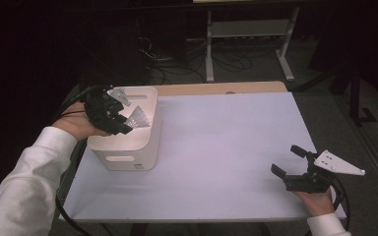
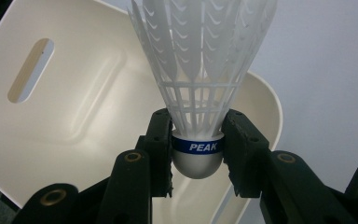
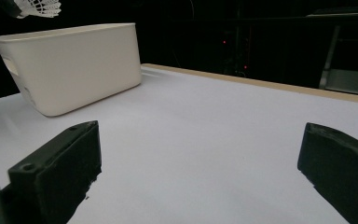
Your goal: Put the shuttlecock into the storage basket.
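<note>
Left gripper [image 2: 197,154] clamps the shuttlecock [image 2: 198,70] by its cork – poised over the bin [image 1: 128,147] for release; right gripper [image 1: 295,169] idles, jaws apart.

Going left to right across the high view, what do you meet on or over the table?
Left gripper holding the shuttlecock over the open white bin → bare stretch of white table → right gripper, jaws apart, at the table's near right corner.
</note>
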